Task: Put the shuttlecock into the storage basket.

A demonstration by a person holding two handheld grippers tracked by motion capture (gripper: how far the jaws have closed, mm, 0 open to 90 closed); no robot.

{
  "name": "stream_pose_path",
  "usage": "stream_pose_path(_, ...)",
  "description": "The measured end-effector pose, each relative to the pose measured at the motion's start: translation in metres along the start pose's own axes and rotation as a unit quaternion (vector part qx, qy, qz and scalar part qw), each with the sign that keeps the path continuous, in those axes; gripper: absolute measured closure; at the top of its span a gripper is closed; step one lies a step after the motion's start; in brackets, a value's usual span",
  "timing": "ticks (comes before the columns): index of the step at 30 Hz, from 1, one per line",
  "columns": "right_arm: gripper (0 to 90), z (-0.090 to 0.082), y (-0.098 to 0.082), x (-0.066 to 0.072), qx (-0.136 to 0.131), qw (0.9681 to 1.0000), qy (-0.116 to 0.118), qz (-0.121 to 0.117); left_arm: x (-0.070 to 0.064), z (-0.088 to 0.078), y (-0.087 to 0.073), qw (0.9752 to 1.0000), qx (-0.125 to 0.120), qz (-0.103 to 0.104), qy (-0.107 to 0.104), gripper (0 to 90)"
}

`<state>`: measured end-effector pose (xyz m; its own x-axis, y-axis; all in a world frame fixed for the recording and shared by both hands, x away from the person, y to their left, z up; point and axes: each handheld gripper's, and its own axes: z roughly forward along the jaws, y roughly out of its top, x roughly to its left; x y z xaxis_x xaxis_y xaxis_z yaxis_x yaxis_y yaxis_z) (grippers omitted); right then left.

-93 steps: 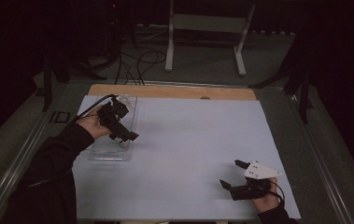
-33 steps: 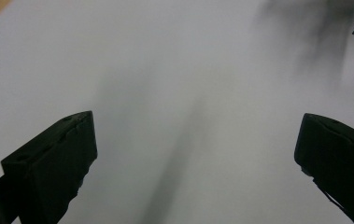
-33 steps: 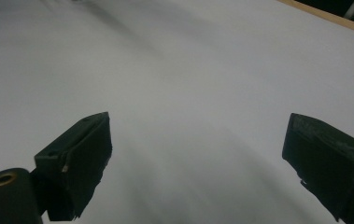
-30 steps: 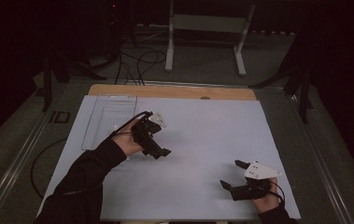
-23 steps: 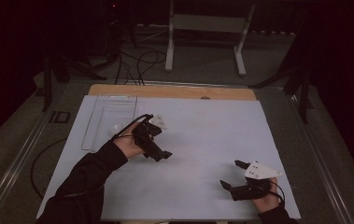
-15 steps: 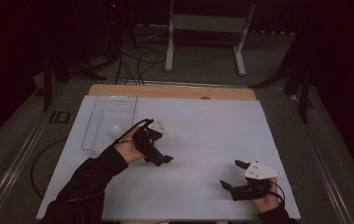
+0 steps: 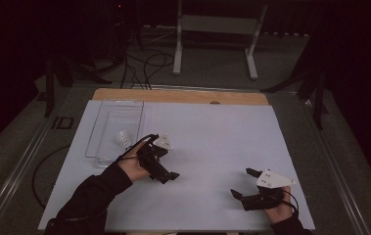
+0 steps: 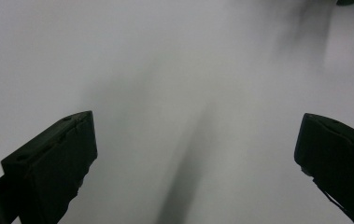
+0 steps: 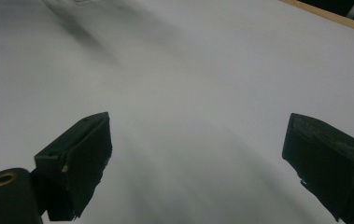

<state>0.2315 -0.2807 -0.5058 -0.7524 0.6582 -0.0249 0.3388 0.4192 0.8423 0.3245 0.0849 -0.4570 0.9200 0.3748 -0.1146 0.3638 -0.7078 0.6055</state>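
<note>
The left gripper (image 7: 166, 175) hangs over the white surface (image 7: 212, 132), left of centre and near the person, with its jaws spread wide and nothing between them. In the left gripper view the two black jaws stand far apart at the bottom corners, with bare white surface between. Just left of and beyond this gripper lies a clear tray (image 7: 105, 147) at the surface's left side, and a small white cup (image 7: 122, 139) sits tipped inside it, toward its near right corner. The gripper is close to the tray's near right corner but apart from the cup. The right gripper (image 7: 244, 183) rests at the near right of the surface, jaws also wide apart and empty, well away from the tray.
</note>
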Motion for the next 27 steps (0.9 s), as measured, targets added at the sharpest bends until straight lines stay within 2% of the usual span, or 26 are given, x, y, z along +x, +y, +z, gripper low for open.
stream_pose_path(3, 8.2, -0.001, 0.0, 0.0, 0.0, 1.0, -0.001, 0.0, -0.001, 0.001, -0.005, 0.9999, -0.004, -0.006, 0.008, 0.1)
stream_pose_path(16, 8.2, -0.001, 0.001, 0.0, -0.002, 1.0, -0.001, -0.001, -0.013, 0.005, -0.023, 0.9998, -0.018, -0.009, -0.003, 0.1)
stream_pose_path(20, 8.1, -0.001, 0.001, 0.0, -0.001, 1.0, 0.0, 0.0, -0.015, 0.004, -0.032, 0.9997, -0.022, -0.012, -0.005, 0.1)
stream_pose_path(21, 8.1, -0.001, 0.001, 0.0, -0.002, 1.0, -0.001, 0.0, -0.016, 0.003, -0.036, 0.9995, -0.026, -0.019, -0.006, 0.1)
stream_pose_path(27, 8.2, -0.001, 0.0, 0.0, 0.001, 1.0, 0.0, -0.001, -0.019, 0.001, -0.053, 0.9993, -0.023, -0.028, -0.009, 0.1)
